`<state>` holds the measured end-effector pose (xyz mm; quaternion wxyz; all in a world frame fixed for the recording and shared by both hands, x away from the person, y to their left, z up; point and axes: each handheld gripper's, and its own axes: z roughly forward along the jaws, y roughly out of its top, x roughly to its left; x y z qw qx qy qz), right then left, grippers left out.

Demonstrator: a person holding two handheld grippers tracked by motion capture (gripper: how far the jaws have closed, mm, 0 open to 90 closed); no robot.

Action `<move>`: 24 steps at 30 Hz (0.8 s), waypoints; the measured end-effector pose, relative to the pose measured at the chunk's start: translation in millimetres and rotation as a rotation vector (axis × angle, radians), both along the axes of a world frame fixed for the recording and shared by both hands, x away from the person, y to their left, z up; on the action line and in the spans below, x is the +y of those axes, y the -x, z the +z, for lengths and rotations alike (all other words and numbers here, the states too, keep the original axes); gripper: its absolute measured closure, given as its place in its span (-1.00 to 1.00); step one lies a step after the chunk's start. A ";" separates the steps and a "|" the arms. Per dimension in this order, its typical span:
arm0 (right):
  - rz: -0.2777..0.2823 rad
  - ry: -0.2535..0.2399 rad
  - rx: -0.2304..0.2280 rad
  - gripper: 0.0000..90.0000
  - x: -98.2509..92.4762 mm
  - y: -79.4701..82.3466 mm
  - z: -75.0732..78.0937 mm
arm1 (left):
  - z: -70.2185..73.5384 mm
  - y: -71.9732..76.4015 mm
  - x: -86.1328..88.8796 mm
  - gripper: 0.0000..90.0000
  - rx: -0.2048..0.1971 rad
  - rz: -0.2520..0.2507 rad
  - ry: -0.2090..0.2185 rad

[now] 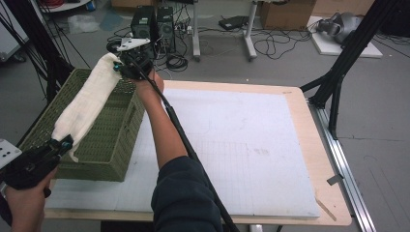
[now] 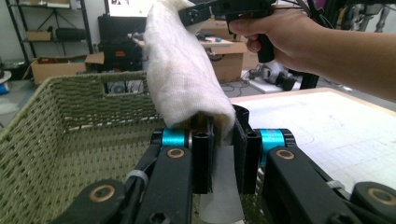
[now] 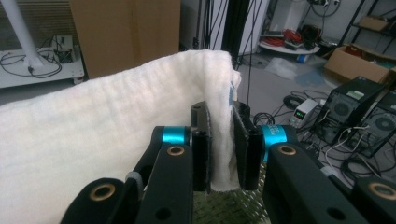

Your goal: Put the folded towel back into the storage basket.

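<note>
Over the basket, at nine o'clock on the table, both grippers, left and right, pinch the towel's ends. Next it likely needs lowering in.

Black grippers with cyan collars, brass-coloured pivot screws, flat black fingers; dark blue sleeve.
</note>
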<state>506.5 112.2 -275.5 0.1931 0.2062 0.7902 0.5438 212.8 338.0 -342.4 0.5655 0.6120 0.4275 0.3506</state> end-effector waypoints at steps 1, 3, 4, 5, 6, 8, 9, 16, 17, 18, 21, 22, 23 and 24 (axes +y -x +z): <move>-0.009 0.003 0.009 0.77 3.8 -0.7 -2.7 | -0.8 -0.8 0.4 0.70 0.014 0.010 -0.001; -0.016 0.014 0.021 0.74 11.7 -2.4 -10.6 | -1.7 -3.3 2.1 0.41 0.055 0.043 -0.015; -0.021 0.017 0.028 0.51 14.5 -3.2 -14.0 | -1.8 -4.4 2.6 0.20 0.073 0.071 -0.017; -0.046 0.021 0.030 0.15 18.4 -3.8 -18.4 | -1.9 -4.7 3.8 0.02 0.081 0.098 -0.012; -0.086 0.018 0.038 -0.04 21.6 -3.0 -22.8 | -1.9 -4.5 4.6 -0.06 0.077 0.106 -0.007; -0.085 -0.008 0.058 -0.11 22.1 -2.8 -26.2 | -1.2 -4.0 5.7 -0.15 0.070 0.132 -0.003; -0.079 -0.008 0.062 -0.12 21.3 -2.0 -26.9 | -0.9 -3.8 6.1 -0.18 0.069 0.132 -0.005; -0.050 -0.006 0.064 -0.13 1.9 6.1 -23.0 | 1.8 -4.0 2.5 -0.25 0.068 0.101 -0.010; -0.049 -0.006 0.064 -0.13 -3.1 9.0 -22.3 | 2.1 -4.3 1.5 -0.29 0.068 0.095 -0.006; -0.039 -0.008 0.062 -0.14 -7.4 10.4 -22.1 | 2.5 -4.5 0.7 -0.33 0.069 0.091 -0.004; -0.031 -0.010 0.063 -0.17 -20.7 17.1 -21.8 | 3.6 -6.3 -2.8 -0.49 0.074 0.070 0.030; -0.028 -0.015 0.068 -0.19 -25.2 19.3 -22.2 | 3.8 -6.8 -3.5 -0.53 0.076 0.064 0.041; -0.025 -0.017 0.071 -0.21 -28.8 20.9 -22.5 | 4.0 -7.6 -5.0 -0.60 0.077 0.062 0.052; -0.024 -0.013 0.076 -0.26 -33.5 22.7 -22.8 | 4.3 -8.2 -6.6 -0.64 0.078 0.056 0.059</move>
